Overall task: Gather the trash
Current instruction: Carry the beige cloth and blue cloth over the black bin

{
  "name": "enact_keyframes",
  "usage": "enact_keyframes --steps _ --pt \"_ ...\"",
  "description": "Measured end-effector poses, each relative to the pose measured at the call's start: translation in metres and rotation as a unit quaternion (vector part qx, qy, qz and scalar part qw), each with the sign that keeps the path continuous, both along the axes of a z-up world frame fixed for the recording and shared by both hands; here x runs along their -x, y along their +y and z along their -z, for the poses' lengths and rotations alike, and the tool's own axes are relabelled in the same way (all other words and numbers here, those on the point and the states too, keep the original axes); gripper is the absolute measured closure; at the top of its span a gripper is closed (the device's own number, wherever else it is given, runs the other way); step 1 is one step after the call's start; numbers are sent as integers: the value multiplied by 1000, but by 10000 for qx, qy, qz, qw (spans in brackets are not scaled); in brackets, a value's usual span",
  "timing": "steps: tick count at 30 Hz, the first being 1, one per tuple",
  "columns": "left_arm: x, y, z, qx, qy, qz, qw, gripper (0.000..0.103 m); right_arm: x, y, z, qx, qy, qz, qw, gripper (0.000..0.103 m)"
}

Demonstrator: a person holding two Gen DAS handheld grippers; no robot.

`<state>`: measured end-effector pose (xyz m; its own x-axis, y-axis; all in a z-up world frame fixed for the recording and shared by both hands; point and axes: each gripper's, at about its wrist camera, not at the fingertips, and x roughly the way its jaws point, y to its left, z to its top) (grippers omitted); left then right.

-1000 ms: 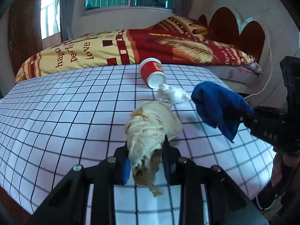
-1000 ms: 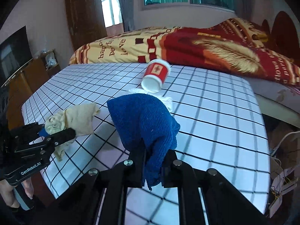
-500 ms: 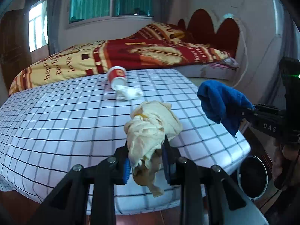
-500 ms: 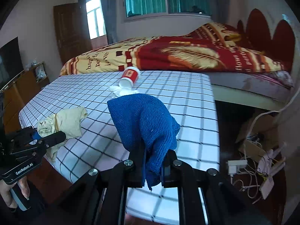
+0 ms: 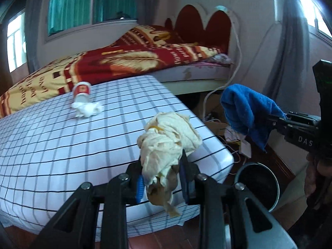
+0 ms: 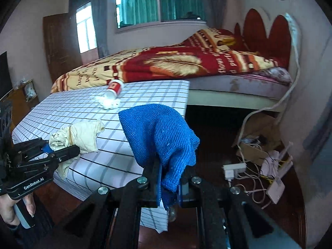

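Observation:
My left gripper [image 5: 161, 183] is shut on a crumpled cream cloth [image 5: 168, 143] and holds it over the near right corner of the checked mattress [image 5: 62, 145]. My right gripper [image 6: 169, 183] is shut on a blue cloth [image 6: 159, 137] and holds it in the air beyond the mattress's right edge; it also shows in the left wrist view [image 5: 247, 110]. A round black bin [image 5: 257, 184] stands on the floor below, at the mattress corner. A tipped red paper cup [image 5: 82, 91] and a white tissue wad [image 5: 87, 109] lie on the mattress further back.
A bed with a red and yellow blanket [image 6: 176, 64] stands behind the mattress. A cardboard box [image 6: 257, 137], cables and a power strip [image 6: 234, 170] lie on the wooden floor at the right. A white cable [image 6: 290, 91] hangs down the wall.
Both grippers have pulled back and swung right, off the mattress toward its right corner, each still holding its cloth. The black bin has come more fully into the left wrist view.

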<state>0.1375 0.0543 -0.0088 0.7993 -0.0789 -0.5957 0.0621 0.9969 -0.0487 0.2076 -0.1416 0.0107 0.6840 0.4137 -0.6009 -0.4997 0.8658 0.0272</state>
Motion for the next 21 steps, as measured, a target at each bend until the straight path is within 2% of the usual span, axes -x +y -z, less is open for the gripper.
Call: enact_keyframes --steps 8,21 --pt "-3 -41 3 -42 35 422 9991 74 9 -67 9 -63 97 610 9981 92" --pt "-10 -110 14 21 148 1108 9937 74 28 -136 23 2 206 1287 9915 92"
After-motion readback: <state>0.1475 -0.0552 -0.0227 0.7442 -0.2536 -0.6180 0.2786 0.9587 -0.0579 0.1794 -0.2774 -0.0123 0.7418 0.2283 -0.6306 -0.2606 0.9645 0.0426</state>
